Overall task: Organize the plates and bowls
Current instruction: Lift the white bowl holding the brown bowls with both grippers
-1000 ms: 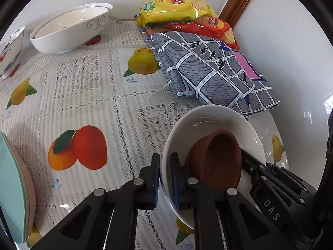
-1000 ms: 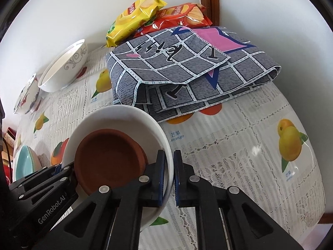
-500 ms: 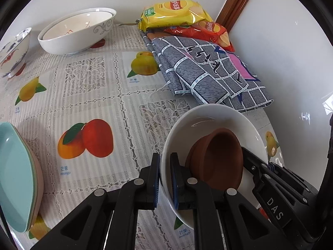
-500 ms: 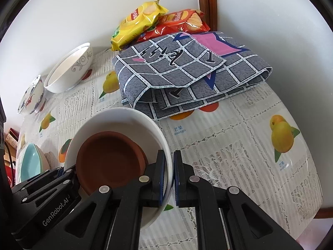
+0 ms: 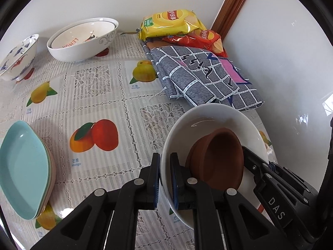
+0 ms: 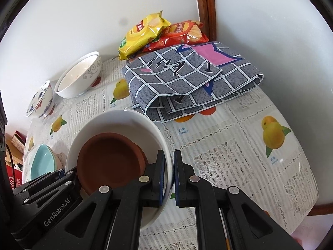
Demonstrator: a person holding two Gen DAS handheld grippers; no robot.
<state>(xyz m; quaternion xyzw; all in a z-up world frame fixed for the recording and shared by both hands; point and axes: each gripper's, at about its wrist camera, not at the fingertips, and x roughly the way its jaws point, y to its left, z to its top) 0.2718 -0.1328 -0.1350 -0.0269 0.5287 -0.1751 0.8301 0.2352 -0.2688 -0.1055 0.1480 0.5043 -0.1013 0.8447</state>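
Observation:
A white bowl (image 5: 210,123) (image 6: 124,120) hangs above the table with a brown clay dish (image 5: 218,156) (image 6: 110,156) lying inside it. My left gripper (image 5: 165,175) is shut on the bowl's left rim, and my right gripper (image 6: 169,173) is shut on its right rim. Each gripper shows at the opposite side in the other's view. Stacked teal plates (image 5: 22,166) (image 6: 41,162) lie at the left. A large white patterned bowl (image 5: 83,39) (image 6: 79,77) and a small painted bowl (image 5: 18,56) (image 6: 40,100) stand at the back.
A folded grey checked cloth (image 5: 204,77) (image 6: 191,79) lies at the back right, with yellow (image 5: 170,24) (image 6: 143,33) and red (image 5: 199,40) (image 6: 181,33) chip bags behind it by the wall. The fruit-print tablecloth (image 5: 97,95) covers the table; its edge (image 6: 308,218) curves at the right.
Both grippers have risen with the white bowl and dish held between them; the table looks farther away and the teal plates have come into fuller view.

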